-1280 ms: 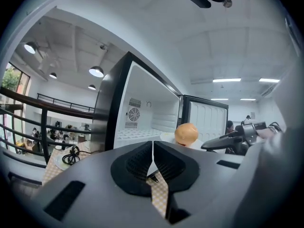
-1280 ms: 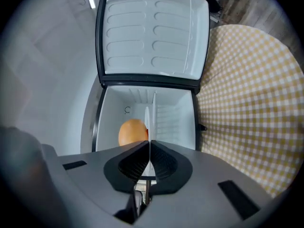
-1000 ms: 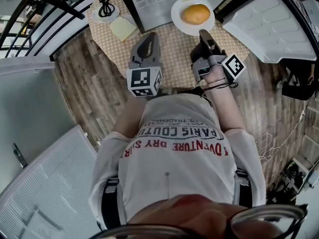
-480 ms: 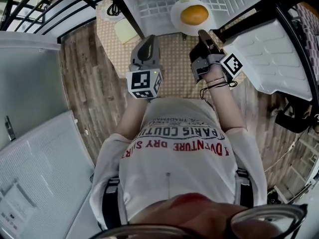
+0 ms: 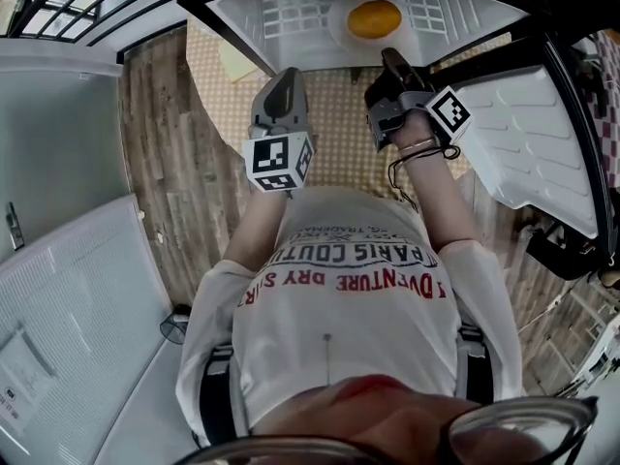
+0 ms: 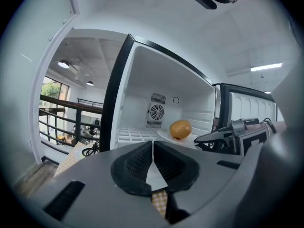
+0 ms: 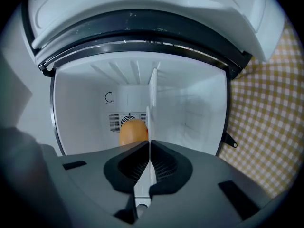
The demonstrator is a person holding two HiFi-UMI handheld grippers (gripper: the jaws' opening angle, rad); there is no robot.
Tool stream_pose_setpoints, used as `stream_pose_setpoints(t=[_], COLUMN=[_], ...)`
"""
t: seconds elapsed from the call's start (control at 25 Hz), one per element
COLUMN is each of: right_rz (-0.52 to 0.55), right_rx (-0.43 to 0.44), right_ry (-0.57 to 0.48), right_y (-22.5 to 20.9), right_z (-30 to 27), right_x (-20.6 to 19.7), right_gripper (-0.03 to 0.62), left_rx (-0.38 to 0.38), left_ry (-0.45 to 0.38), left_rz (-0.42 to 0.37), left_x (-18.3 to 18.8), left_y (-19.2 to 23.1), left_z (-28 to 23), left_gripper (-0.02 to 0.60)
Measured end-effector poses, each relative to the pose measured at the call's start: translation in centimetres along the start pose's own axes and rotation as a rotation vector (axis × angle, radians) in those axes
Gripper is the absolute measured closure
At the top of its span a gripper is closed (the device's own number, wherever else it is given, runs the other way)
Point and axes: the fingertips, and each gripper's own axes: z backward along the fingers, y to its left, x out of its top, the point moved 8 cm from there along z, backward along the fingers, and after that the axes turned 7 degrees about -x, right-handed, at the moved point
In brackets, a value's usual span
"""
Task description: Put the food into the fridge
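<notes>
In the head view, the right gripper (image 5: 387, 58) holds a white plate (image 5: 339, 25) carrying an orange bun (image 5: 374, 18) inside the open fridge (image 5: 281, 13), while the left gripper (image 5: 281, 80) hangs just outside the fridge. The left gripper view shows its jaws pressed together on nothing. The right gripper view shows its jaws clamped on the plate's rim, the bun deeper inside the fridge.

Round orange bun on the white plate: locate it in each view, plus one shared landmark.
Head view: round orange bun top centre, inside the open white fridge.
Left gripper view: bun slightly right of centre.
Right gripper view: bun left of centre, above the jaws.
Shared landmark: the white plate under it.
</notes>
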Motion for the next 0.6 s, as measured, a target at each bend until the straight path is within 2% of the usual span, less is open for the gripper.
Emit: stream_pose_setpoints(t=[0.2,0.6], right_rz=[-0.001,-0.033], right_rx=[-0.008,-0.021], right_ry=[0.003,-0.015], right_y=[0.5,1.1], right_z=[-1.3,-3.8], right_x=[0.8,1.5], right_gripper=[0.563,0.563], left_rx=[0.01,0.009], left_ry=[0.02,0.039], left_rz=[0.03,0.037], left_x=[-0.7,-1.3], left_y=[-0.3,-0.8], left_z=[-1.2,-1.9], left_gripper=[0.554,0.554])
